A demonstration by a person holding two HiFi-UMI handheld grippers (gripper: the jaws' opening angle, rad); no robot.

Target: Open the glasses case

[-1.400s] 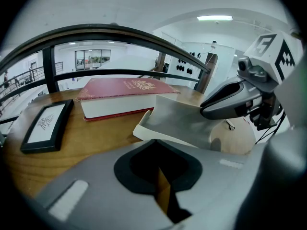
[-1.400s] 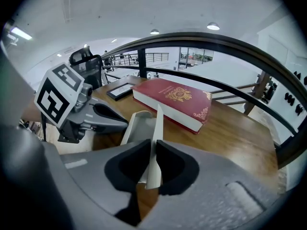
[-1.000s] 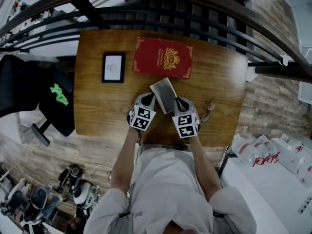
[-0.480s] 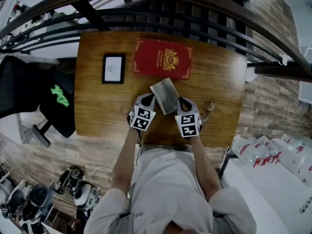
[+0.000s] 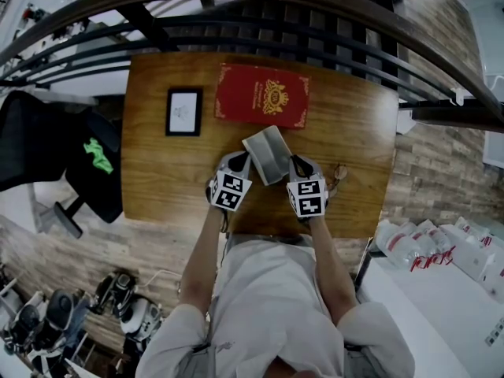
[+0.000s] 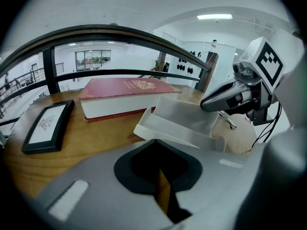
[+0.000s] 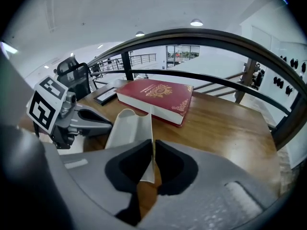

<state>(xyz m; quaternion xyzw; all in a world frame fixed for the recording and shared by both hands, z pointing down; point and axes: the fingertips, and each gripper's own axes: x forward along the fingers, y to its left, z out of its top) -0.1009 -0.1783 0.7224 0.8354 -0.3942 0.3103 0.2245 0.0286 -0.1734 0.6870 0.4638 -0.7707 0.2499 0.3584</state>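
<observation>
The right gripper (image 7: pixel 152 146) is pressed shut on a thin upright flap of the glasses case (image 7: pixel 128 128), whose pale edge is gripped squarely between the two dark pads. The left gripper (image 6: pixel 155 143) is brought against the opposite side of the case; its jaws are drawn almost together, a sliver of wood is seen between them, and the near corner of the case appears to be nipped at their tips, though this is not shown clearly. The case is seen as a pale grey trough, partly spread open, held low over the wooden table (image 5: pixel 358 124) between the two grippers and directly in front of the person. Just beyond it, a thick red book (image 5: pixel 262 94) with gold ornament is laid flat, its near edge close to the far end of the case. To the left of the book, a small black picture frame (image 5: pixel 183 110) is laid on the wood, well apart from the case. A pair of glasses (image 5: pixel 339 176) is left on the table just to the right of the right gripper. The far side of the table is bordered by a dark curved railing (image 5: pixel 236 18), and a black chair (image 5: pixel 87 160) is placed off the table's left edge.
</observation>
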